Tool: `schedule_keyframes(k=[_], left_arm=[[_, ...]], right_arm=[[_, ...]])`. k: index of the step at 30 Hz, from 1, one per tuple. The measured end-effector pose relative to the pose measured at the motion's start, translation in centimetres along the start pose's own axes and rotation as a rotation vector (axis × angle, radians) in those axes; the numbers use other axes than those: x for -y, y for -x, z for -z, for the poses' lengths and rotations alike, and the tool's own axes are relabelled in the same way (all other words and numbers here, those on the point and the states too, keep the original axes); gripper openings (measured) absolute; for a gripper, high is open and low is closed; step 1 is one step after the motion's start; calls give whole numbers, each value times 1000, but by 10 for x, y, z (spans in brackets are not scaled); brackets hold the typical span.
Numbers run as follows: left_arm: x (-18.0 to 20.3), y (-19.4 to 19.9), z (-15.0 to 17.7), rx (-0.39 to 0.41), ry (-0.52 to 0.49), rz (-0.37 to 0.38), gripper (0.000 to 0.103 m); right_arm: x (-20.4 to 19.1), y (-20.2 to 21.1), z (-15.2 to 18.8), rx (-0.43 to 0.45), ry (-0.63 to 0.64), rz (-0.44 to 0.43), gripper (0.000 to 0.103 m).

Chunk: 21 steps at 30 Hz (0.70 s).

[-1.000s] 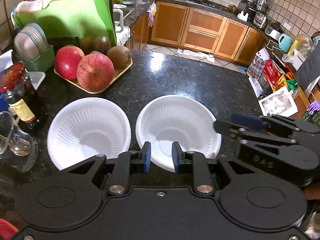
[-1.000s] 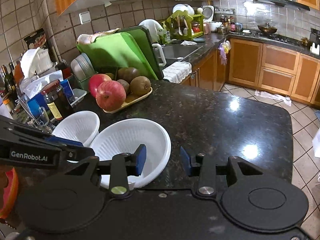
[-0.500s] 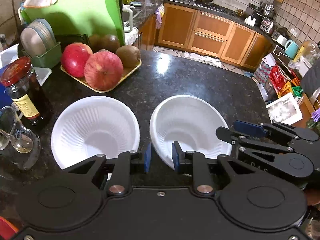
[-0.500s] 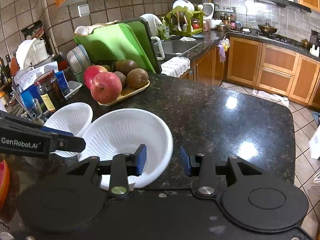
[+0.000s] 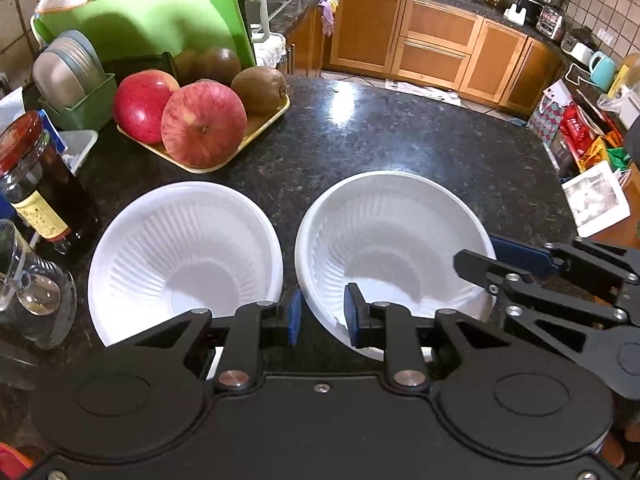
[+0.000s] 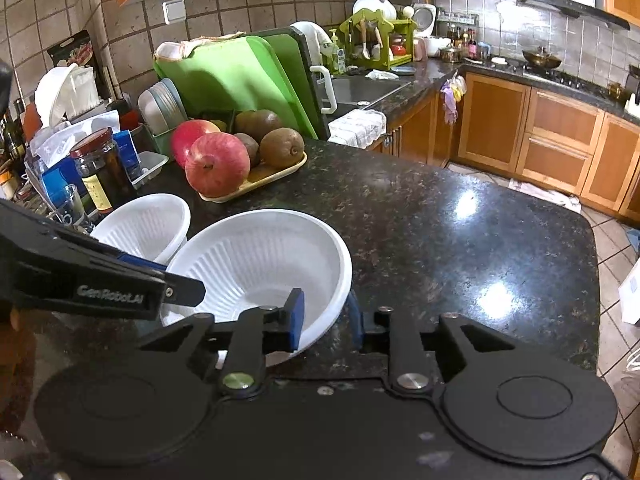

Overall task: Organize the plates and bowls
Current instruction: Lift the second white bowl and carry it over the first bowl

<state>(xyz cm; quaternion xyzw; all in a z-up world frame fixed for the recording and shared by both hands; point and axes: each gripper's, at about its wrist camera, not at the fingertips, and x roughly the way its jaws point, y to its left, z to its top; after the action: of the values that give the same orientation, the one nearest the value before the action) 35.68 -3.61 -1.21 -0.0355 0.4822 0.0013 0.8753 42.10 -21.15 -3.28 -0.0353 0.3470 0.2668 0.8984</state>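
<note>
Here the left gripper (image 5: 321,312) sits closest, its blue fingers a little apart and straddling the near-left rim of the right bowl (image 5: 394,248), one pad inside, one outside; whether the pads actually press the rim I cannot tell. The right gripper (image 6: 326,314) likewise straddles that bowl's rim at its right side, fingers (image 6: 297,316) parted, one inside the bowl and the other outside, with a gap showing, so it looks released. The right bowl appears tilted on the dark granite counter (image 5: 400,136). Just left of it, apart by a narrow strip of counter, stands the left bowl (image 5: 184,256). Left of that bowl are a dark jar (image 5: 36,188) and a glass (image 5: 28,292). Behind the bowls, a yellow tray (image 5: 260,128) holds apples and kiwis, with green cutting boards (image 5: 152,12) beyond.
</note>
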Motion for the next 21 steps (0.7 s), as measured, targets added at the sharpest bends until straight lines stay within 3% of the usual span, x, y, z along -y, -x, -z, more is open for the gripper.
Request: schedule_keyframes(k=[4,8,21], left_arm=[[-1,0,1,-11,-1,6,26],[-1,9,4,-9,-6,25,26],[7,84,25,84,-86,87,26]], right_arm=[[-1,7,0,-1,-6,5,23],[-7,22,1,5,0,16,23],[-48,116,11,81,13,117,23]])
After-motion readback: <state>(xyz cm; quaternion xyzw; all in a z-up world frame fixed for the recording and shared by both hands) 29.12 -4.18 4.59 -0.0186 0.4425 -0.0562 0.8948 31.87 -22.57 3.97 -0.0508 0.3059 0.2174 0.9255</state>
